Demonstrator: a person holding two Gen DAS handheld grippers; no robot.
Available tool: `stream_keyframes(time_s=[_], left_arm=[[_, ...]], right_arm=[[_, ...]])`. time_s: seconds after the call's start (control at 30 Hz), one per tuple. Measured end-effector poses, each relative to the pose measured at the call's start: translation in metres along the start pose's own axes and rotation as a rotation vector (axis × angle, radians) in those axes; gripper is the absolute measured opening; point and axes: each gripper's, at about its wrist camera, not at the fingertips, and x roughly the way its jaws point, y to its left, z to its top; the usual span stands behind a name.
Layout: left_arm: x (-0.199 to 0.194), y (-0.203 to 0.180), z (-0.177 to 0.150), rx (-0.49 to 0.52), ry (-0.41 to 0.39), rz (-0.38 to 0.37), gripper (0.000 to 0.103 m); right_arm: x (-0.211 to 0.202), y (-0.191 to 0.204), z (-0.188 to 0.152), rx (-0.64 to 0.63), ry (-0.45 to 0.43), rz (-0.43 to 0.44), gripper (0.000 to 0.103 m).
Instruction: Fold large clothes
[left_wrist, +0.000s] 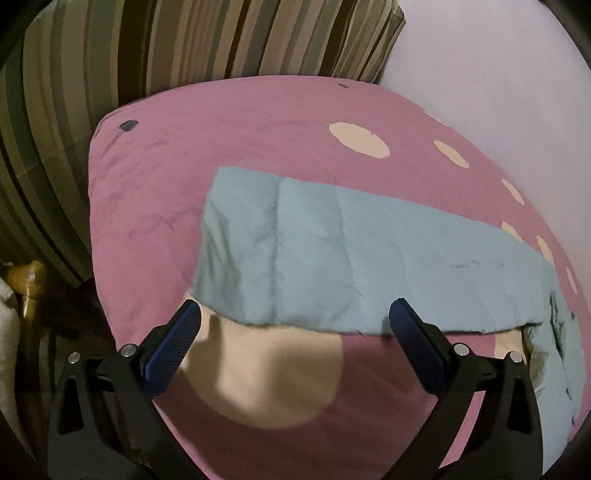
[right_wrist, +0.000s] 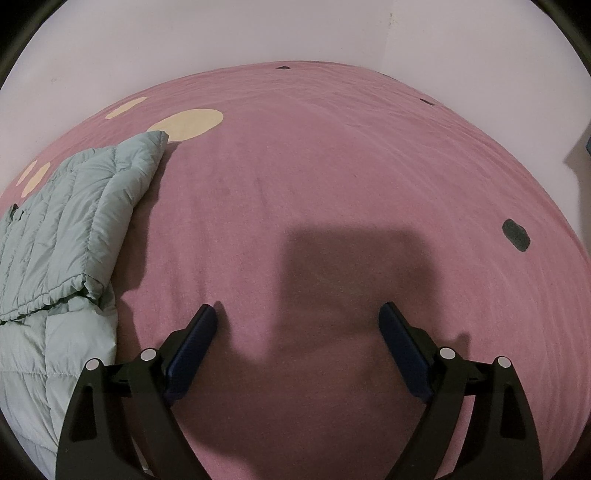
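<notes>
A pale green quilted jacket (left_wrist: 332, 254) lies spread flat on the pink bed cover (left_wrist: 166, 166). My left gripper (left_wrist: 293, 314) is open and empty, its fingertips at the jacket's near hem, just short of it. In the right wrist view the same jacket (right_wrist: 66, 229) lies at the left, partly folded over itself. My right gripper (right_wrist: 297, 314) is open and empty above bare pink cover (right_wrist: 332, 166), to the right of the jacket and apart from it.
A striped curtain (left_wrist: 129, 55) hangs behind the bed at the left. A pale wall (right_wrist: 221, 33) runs along the far side, with a corner at the right. The cover has cream (left_wrist: 358, 138) and dark (right_wrist: 515, 234) spots. The bed's left edge drops into a dark gap.
</notes>
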Motion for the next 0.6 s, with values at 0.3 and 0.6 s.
stream_keyframes(time_s=[0.3,0.6], left_arm=[[0.010,0.019,-0.004,-0.190,0.056,-0.227,0.089],[0.028,0.044,0.013,-0.382,-0.043,-0.250,0.057]], right_arm=[[0.001,-0.001,0.000,0.000,0.000,0.001,0.089],[0.001,0.000,0.000,0.001,-0.001,0.000,0.089]])
